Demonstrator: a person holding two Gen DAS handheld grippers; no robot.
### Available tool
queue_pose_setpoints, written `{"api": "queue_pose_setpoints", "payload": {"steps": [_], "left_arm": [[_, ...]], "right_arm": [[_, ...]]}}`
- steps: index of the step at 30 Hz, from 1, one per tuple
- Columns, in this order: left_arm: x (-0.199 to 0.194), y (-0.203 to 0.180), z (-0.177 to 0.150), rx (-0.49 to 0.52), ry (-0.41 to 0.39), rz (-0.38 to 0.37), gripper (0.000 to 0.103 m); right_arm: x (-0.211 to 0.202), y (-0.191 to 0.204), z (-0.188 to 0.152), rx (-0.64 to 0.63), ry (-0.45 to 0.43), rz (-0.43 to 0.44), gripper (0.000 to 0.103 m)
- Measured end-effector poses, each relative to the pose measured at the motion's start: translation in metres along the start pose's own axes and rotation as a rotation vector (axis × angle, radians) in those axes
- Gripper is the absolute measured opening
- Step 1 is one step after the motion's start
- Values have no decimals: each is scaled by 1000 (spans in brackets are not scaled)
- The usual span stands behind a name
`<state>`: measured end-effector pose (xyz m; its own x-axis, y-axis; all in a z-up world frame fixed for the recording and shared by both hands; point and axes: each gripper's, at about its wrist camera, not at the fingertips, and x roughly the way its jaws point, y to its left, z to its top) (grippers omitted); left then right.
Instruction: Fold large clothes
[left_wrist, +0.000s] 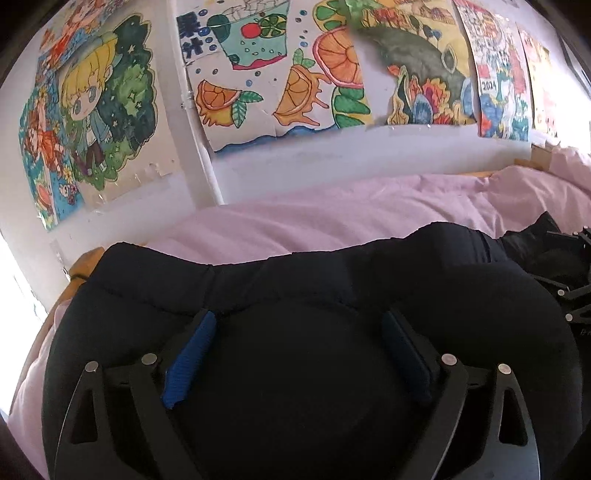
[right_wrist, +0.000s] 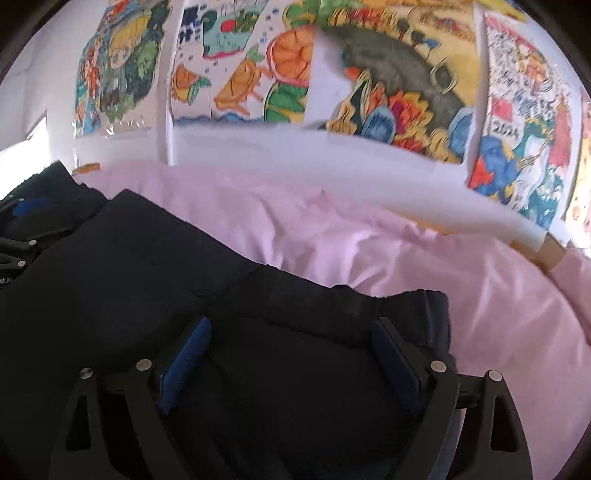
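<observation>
Both claws stand spread, neither pinching anything.

From the left wrist camera, the left gripper (left_wrist: 299, 343) hovers with its blue pads (left_wrist: 190, 360) wide apart over the dark garment (left_wrist: 295, 280), a padded, quilted piece that lies bunched on the pink bedsheet (left_wrist: 332, 214). Cloth sits between and under the jaws, but the pads do not press on it. At the right edge the black frame of the other tool (left_wrist: 572, 280) shows, close by. Children's drawings (left_wrist: 266, 74) cover the wall behind, and a wooden bed edge (left_wrist: 86, 258) peeks out at the left.

From the right wrist camera, the right gripper (right_wrist: 291, 354) is likewise open above the garment's near end, where a ragged hem (right_wrist: 406, 295) meets the sheet. Its neighbour's blue pad (right_wrist: 29, 206) appears at far left.

Risks, as I judge them: the puffy fabric (thick and springy) may unfold once released, or a closing jaw may catch only the top layer, or the sheet along with it. With the two tools working this near, their frames could knock. Nothing else lies on the bed in the way.
</observation>
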<state>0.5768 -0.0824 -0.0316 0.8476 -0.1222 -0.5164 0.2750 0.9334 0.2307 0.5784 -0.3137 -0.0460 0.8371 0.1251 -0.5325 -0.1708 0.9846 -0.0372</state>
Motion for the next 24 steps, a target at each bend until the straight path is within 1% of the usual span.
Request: {"api": "queue_pose_setpoints", "payload": {"steps": [4, 8, 13, 16, 17, 19, 21, 23, 24], "left_arm": [[9, -3, -1, 5, 31, 0, 90], [20, -6, -4, 18, 60, 15, 91], [19, -10, -7, 31, 46, 38, 91], [13, -9, -7, 28, 33, 31, 91], [10, -7, -6, 22, 31, 18, 91], [5, -4, -4, 8, 32, 4, 92], [-5, -1, -2, -1, 27, -6, 92], [-19, 3, 0, 0, 24, -7, 92], [-29, 5, 2, 0, 10, -8, 91]], "right_arm": [[12, 1, -4, -1, 31, 8, 90], [19, 9, -9, -25, 41, -28, 90], [19, 8, -9, -24, 37, -39, 90], [12, 8, -9, -20, 17, -43, 90], [8, 7, -8, -17, 9, -41, 90], [1, 4, -7, -2, 2, -23, 91], [-14, -2, -4, 17, -16, 15, 94], [-32, -7, -3, 31, -65, 43, 100], [-44, -12, -1, 38, -92, 71, 103]]}}
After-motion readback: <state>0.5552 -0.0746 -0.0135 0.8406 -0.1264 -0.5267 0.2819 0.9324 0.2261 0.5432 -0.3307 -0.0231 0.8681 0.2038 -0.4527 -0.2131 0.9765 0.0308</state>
